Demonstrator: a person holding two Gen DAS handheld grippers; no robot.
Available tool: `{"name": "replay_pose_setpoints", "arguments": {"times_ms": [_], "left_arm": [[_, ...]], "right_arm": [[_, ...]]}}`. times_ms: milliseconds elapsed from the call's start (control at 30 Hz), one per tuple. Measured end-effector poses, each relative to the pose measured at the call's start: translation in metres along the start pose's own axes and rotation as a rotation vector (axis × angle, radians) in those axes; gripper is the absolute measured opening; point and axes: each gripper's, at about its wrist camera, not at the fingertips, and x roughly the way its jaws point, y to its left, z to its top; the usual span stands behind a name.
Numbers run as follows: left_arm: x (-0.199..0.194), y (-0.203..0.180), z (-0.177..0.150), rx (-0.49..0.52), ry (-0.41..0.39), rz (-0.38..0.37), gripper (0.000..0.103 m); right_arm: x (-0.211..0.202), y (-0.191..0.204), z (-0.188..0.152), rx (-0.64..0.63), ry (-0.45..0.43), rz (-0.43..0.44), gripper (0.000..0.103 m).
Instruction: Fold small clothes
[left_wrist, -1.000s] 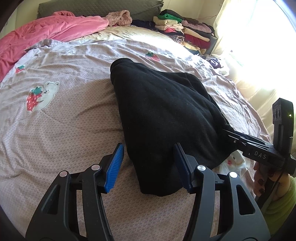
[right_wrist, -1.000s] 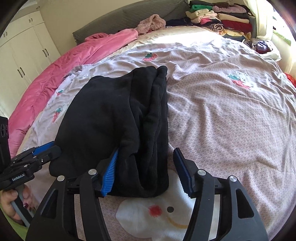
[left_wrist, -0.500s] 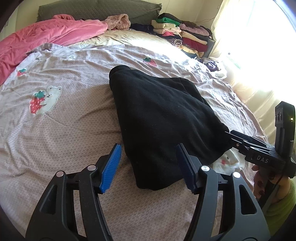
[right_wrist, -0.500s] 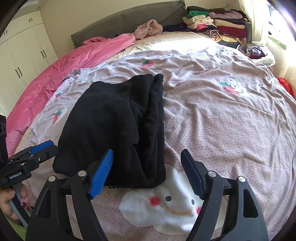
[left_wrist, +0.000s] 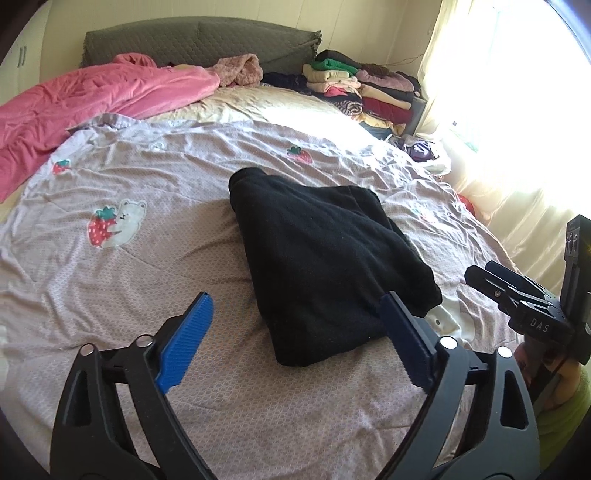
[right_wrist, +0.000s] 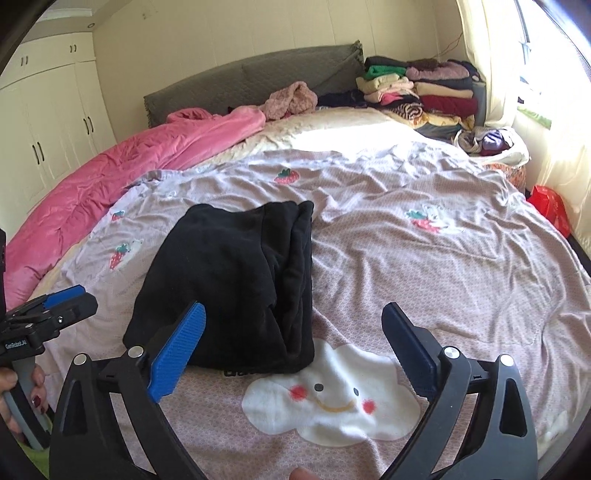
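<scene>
While both tools hang above the bed (right_wrist: 461, 266), the black garment (left_wrist: 325, 258) lies folded on the pinkish bedspread, a thick, fuzzy, roughly rectangular bundle with its stacked layers showing along the right edge in the right wrist view (right_wrist: 236, 280). Its near end touches the white cloud face appliqué (right_wrist: 332, 402) on the bedspread. The left hand-held gripper (left_wrist: 295, 339) has just been opening: its blue pads stand wide apart, short of the garment's near corner, nothing pressed between them. The right hand-held gripper (right_wrist: 295, 350) has likewise just been opening and stands spread wide, clear of the cloth. Folded clothes (right_wrist: 421, 92) are stacked at the bed's far corner beside the window; a pink quilt (left_wrist: 81, 107) lies along the far left side.
</scene>
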Motion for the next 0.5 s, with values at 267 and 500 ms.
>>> {"name": "replay_pose_setpoints", "arguments": {"times_ms": [267, 500], "left_arm": [[-0.024, -0.009, -0.005, 0.022, -0.04, 0.024, 0.093], [-0.04, -0.012, -0.017, 0.031, -0.053, 0.046, 0.093]], "right_arm": [[-0.033, 0.005, -0.002, -0.006, -0.076, -0.008, 0.098], [-0.059, 0.008, -0.007, -0.022, -0.114, -0.009, 0.098]]}}
